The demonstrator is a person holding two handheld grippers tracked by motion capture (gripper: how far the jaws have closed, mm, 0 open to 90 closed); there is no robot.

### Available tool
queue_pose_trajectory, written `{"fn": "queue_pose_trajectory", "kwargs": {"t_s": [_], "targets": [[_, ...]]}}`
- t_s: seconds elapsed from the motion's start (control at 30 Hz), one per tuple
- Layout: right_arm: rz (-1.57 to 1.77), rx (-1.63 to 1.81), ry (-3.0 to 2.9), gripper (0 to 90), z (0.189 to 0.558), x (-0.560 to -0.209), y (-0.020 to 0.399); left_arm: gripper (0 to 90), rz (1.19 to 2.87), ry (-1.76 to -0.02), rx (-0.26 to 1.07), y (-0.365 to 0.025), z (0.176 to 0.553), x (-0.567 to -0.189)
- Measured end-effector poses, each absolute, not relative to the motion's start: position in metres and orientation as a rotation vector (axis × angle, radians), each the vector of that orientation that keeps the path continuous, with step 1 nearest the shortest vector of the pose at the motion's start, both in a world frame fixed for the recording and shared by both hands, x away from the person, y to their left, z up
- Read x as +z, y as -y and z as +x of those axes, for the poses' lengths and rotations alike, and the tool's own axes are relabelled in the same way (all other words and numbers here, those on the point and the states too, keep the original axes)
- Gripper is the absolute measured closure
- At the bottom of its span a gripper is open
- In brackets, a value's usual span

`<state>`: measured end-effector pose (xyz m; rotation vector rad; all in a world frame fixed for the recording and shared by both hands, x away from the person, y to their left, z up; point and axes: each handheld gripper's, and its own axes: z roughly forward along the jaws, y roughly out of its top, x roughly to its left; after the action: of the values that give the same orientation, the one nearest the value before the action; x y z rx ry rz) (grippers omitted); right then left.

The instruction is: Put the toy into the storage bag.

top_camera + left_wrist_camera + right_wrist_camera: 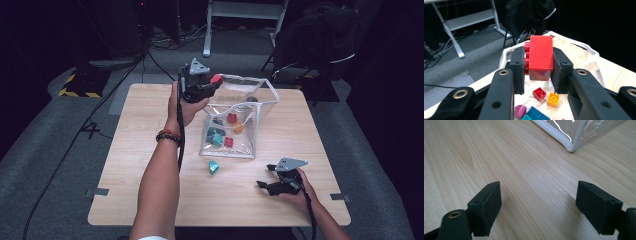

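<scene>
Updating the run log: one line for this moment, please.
left gripper: shut on red brick, above clear bag | right gripper: open, low over table | teal brick: loose

One clear bag [239, 120] stands at the middle of the high view. One red brick [216, 78] sits above its upper left rim, and one teal brick [213, 167] lies below it on the table [300, 135]. About five small bricks show inside the bag: two red, one orange, the rest teal or blue.
</scene>
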<state>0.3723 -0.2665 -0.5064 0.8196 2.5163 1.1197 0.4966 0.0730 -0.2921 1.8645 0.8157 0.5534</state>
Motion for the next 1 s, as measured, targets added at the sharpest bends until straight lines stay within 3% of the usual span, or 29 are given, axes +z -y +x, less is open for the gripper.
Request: {"fn": "queue_pose_trajectory", "kwargs": {"t_s": [0.4, 1.0], "targets": [[0.821, 1.119, -2.516, 21.0, 0.372, -0.506, 0.266, 67.7, 1.926, -0.784, 0.528, -0.043, 0.499, -0.300], [0.821, 1.119, -2.516, 21.0, 0.372, -0.506, 0.266, 65.9, 1.956, -0.801, 0.531, -0.032, 0.502, -0.308]]}}
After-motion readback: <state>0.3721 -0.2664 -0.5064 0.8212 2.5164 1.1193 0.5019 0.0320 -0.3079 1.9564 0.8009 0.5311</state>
